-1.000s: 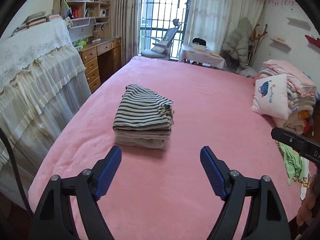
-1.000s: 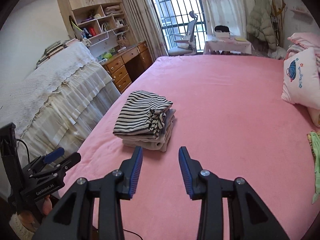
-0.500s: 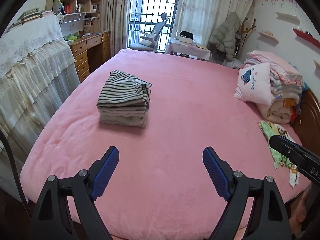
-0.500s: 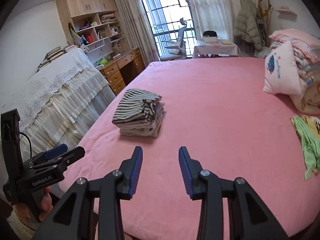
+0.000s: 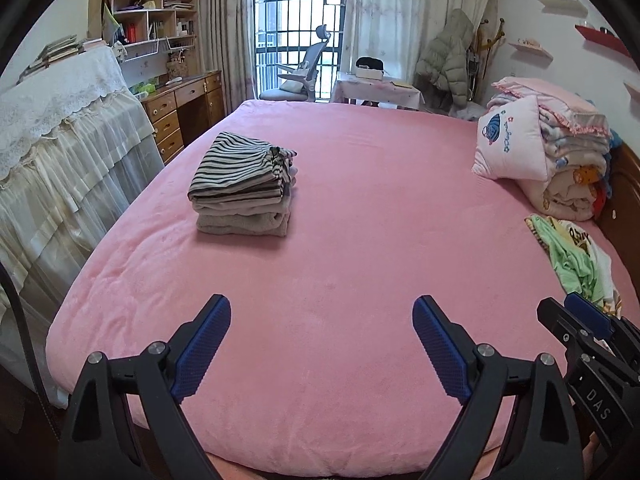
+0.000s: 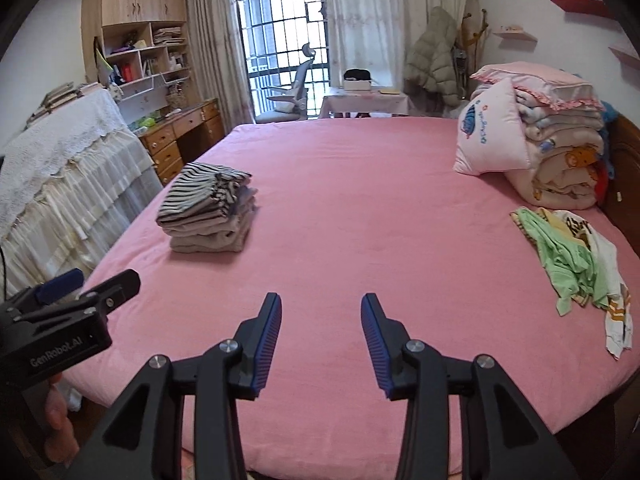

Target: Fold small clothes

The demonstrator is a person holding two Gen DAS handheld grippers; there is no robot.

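A folded stack of clothes (image 5: 242, 186) with a black-and-white striped piece on top lies on the left half of the pink bed (image 5: 340, 248); the right wrist view shows the stack (image 6: 208, 210) too. A loose heap of green, yellow and white small clothes (image 5: 576, 258) (image 6: 576, 258) lies at the bed's right edge. My left gripper (image 5: 322, 308) hangs over the near part of the bed, its jaws wide and still opening, nothing between them. My right gripper (image 6: 320, 306) is also over the near edge, jaws half apart and opening, empty.
A pink pillow (image 5: 510, 148) leans on a pile of folded quilts (image 5: 568, 160) at the right by the headboard. A lace-covered piece of furniture (image 5: 60, 140) and a wooden desk (image 5: 180, 114) stand left of the bed. A chair, a small table and the window are beyond.
Both grippers have pulled back from the folded stack towards the near edge of the bed, so the stack looks smaller and the loose heap at the right has come into view. Both jaws stand slightly wider.
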